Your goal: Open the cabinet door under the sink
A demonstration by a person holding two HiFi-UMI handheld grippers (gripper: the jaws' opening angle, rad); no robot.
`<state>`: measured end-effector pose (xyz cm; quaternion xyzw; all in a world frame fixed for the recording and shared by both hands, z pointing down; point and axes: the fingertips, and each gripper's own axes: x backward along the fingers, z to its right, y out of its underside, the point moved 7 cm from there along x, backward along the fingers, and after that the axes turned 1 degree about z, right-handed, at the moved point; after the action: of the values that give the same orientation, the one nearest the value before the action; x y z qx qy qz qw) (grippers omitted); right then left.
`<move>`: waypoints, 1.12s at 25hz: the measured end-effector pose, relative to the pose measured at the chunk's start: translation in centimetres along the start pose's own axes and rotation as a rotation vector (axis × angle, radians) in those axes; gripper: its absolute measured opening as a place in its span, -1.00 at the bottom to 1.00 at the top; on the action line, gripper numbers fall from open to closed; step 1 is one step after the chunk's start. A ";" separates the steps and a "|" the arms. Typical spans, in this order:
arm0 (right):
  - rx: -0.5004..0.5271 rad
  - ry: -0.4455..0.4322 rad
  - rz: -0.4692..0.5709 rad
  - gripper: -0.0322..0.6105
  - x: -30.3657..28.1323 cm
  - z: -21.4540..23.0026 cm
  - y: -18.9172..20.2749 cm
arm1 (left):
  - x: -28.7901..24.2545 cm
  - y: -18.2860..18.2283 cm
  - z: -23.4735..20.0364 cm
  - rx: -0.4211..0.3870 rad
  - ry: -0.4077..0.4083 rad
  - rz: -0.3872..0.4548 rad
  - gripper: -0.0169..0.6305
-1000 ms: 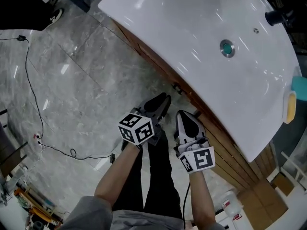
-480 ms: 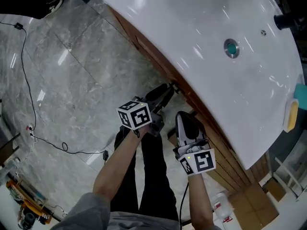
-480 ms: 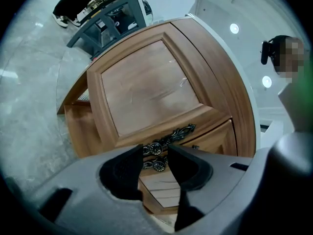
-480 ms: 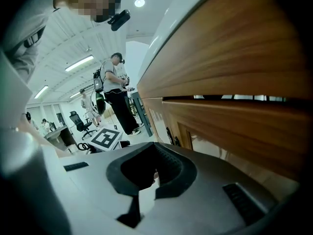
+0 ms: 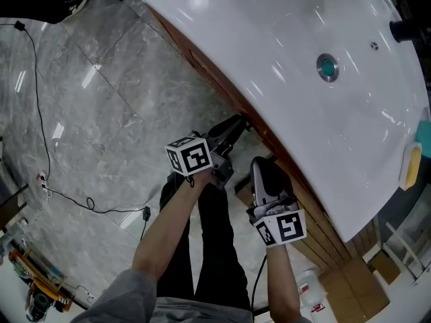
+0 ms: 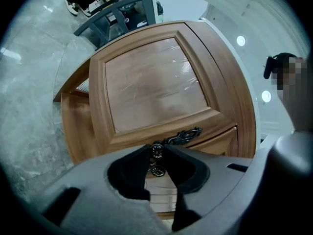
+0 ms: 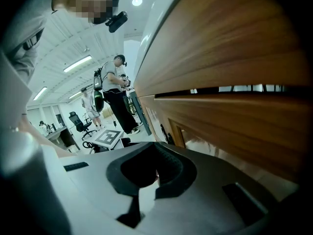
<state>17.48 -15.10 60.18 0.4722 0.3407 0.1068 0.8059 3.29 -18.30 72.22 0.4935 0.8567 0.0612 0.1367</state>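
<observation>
A white sink (image 5: 303, 66) tops the wooden cabinet. In the left gripper view the panelled cabinet door (image 6: 151, 87) fills the frame, with its dark ornate handle (image 6: 183, 136) along the lower rail. My left gripper (image 6: 156, 151) is at that handle. Its jaws are closing, and the handle's round knob sits between the fingertips, which touch it on both sides. In the head view the left gripper (image 5: 232, 132) reaches in under the sink's rim. My right gripper (image 5: 267, 175) hangs beside it close to the cabinet front, its jaws shut with nothing in them (image 7: 155, 148).
Grey marble floor (image 5: 101, 113) with a black cable (image 5: 40, 113) lies to the left. A cardboard box (image 5: 367, 274) and a white bottle (image 5: 310, 288) stand by the cabinet at lower right. A yellow sponge (image 5: 411, 163) rests on the sink's edge. People (image 7: 115, 92) stand further back.
My left gripper has moved in toward the cabinet and down to the handle, rolling as it went. The right gripper has hardly shifted.
</observation>
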 end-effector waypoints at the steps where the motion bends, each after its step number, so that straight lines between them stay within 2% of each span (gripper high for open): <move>1: -0.002 -0.001 0.000 -0.87 -0.1 0.0 0.0 | 0.0 0.0 -0.1 0.015 0.007 0.000 -0.67; 4: -0.005 -0.008 0.000 -0.87 -0.3 -0.2 0.1 | 0.0 0.0 -0.1 0.042 0.017 0.006 -0.68; 11: -0.018 -0.018 -0.005 -0.87 -0.4 -0.6 0.4 | 0.2 0.1 0.1 0.005 -0.015 0.025 -0.68; 19: -0.038 -0.019 0.012 -0.87 -0.5 -0.6 0.1 | 1.2 0.0 0.0 0.043 -0.037 0.014 -0.69; 28: -0.057 0.006 0.018 -0.87 -1.1 -2.6 1.0 | 4.1 -0.7 -0.5 0.011 -0.008 -0.076 -0.69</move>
<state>15.13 -13.25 60.66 0.4516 0.3357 0.1254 0.8171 0.55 -15.09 71.79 0.4618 0.8745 0.0494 0.1398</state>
